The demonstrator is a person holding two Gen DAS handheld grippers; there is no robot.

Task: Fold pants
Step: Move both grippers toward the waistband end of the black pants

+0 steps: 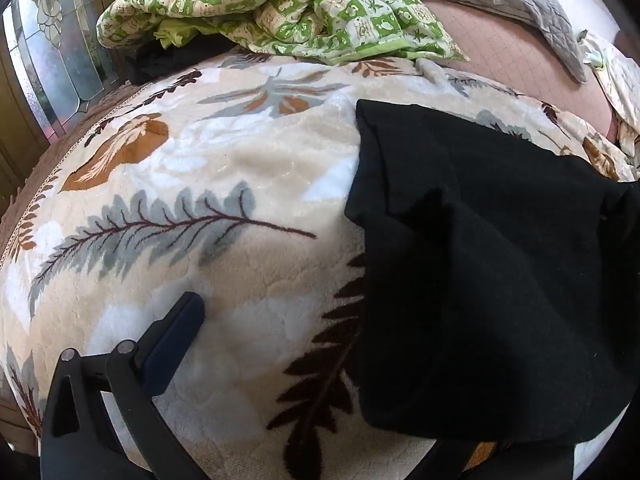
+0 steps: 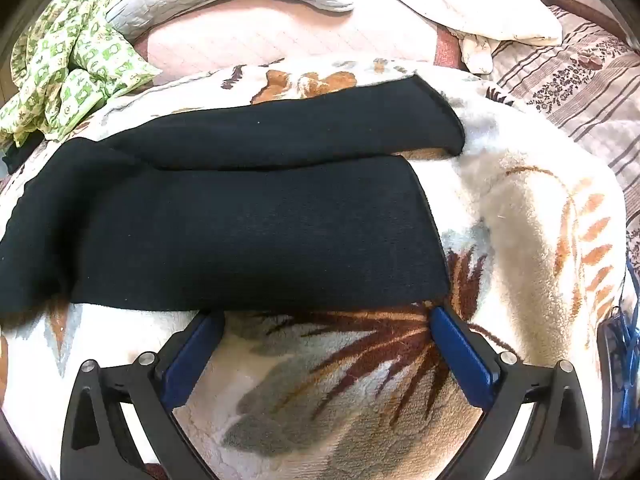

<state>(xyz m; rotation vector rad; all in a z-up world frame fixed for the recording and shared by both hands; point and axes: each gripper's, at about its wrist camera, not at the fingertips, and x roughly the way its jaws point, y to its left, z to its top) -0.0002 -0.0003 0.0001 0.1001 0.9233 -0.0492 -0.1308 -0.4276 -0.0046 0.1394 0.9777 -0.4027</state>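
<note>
A: Where are the black pants [image 2: 240, 216]?

B: Spread flat on the leaf-print blanket [image 2: 520, 208] covering the bed, both legs side by side, just ahead of the right hand-held gripper [image 2: 326, 316].

A: How wide is it?

B: Fingers spread far apart, both blue pads [image 2: 460, 356] at the near leg's edge, gripping nothing.

A: And the left hand-held gripper [image 1: 312, 360]?

B: One finger [image 1: 176, 340] rests over bare blanket; the other is hidden under the pants' fabric, so I cannot tell its opening. A green patchwork quilt [image 1: 280, 4] lies well beyond.
</note>
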